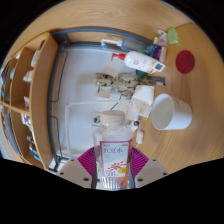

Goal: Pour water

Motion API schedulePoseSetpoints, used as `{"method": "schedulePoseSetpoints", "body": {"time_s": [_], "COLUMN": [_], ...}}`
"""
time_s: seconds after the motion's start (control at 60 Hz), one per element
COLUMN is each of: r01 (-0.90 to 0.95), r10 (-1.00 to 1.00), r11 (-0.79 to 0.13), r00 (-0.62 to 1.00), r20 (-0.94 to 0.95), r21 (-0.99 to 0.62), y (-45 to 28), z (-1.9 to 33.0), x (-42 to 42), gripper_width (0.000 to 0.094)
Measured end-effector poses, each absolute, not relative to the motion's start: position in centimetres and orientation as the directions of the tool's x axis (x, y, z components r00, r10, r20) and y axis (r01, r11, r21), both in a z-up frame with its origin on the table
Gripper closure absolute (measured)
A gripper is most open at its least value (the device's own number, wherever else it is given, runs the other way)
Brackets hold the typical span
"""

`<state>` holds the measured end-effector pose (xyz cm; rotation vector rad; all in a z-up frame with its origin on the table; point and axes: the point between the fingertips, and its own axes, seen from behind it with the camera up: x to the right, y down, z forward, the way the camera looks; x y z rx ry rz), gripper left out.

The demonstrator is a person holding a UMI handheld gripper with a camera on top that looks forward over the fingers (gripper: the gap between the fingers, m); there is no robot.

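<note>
The gripper (112,172) is clamping an upright bottle (112,150) between its pads, its long axis pointing to twelve o'clock, while the white cup (171,111) is waiting near at two o'clock

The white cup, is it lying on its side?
No, the white cup stands upright on the table, its open mouth facing up, beyond the bottle held in the hand-held gripper.
</note>
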<state>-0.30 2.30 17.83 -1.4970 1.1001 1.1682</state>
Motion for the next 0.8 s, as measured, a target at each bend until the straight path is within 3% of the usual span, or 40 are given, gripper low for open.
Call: {"method": "schedulePoseSetpoints", "body": {"time_s": [0.283, 0.467, 0.667, 0.8], "r01": [-0.927, -0.858, -0.875, -0.951], "r10": [-0.162, -0.203, -0.223, -0.195], "r11": [-0.117, -0.071, -0.077, -0.149], "r00": [-0.336, -0.487, -0.451, -0.242], "r20": [-0.928, -0.849, -0.864, -0.950], "r21": [0.357, 0.509, 0.477, 0.273], "y": [3.9, 4.4, 4.4, 3.9], "z": [16.7, 15.2, 15.2, 18.2], "x": [1.4, 1.7, 2.1, 2.3], "gripper_width": [0.0501, 0.0498, 0.0488, 0.0489]}}
